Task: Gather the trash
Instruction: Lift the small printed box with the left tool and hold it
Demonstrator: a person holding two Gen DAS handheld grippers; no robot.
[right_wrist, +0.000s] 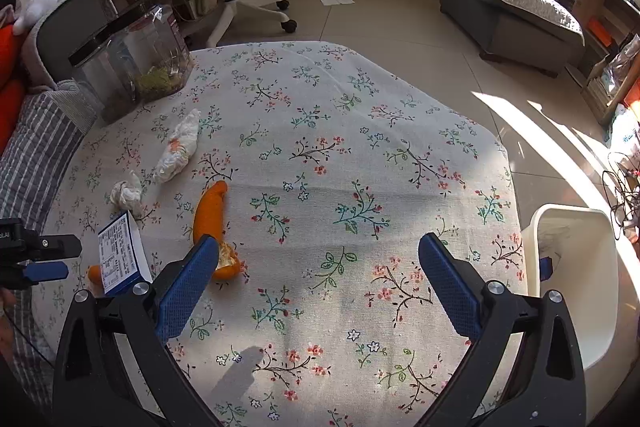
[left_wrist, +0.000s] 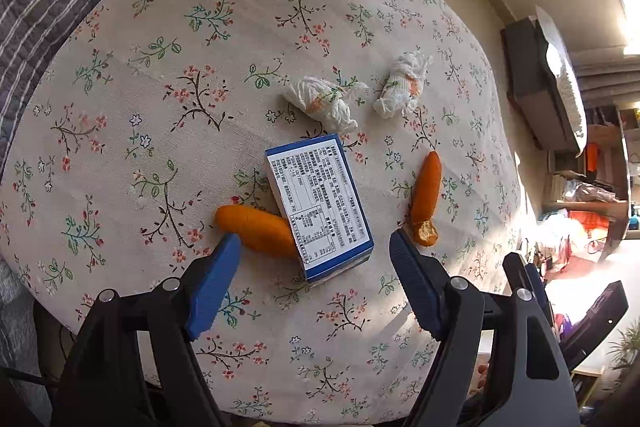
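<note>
Left gripper [left_wrist: 314, 247] hangs over the table [left_wrist: 120, 115], jaws apart, nothing between the pads. Straddles the box [left_wrist: 320, 205] from above: one finger just beside the near peel [left_wrist: 256, 229], the other just beside the far peel [left_wrist: 427, 197]. Looks lined up for the box, with the opening wide enough to pass both long sides. No contact to see yet.

Right gripper [right_wrist: 316, 279] also apart and empty, pointing down at bare cloth. Left finger overlaps the torn end of the far peel in its own view; touching or only in front, cannot tell. Seems to wait here, between the trash and the bin [right_wrist: 568, 267], which stands at the table edge on the right, well apart from the trash.

Trash lies together on one side of the table: box flat, label up, resting against the near peel; two tissue wads [left_wrist: 324, 101] [left_wrist: 400, 85] just behind the box, near each other but apart. Jar [right_wrist: 132, 63] at the far corner probably no trash. Box edge on the peel could drag the peel along at lifting. Nothing to see in the bin from this angle.
</note>
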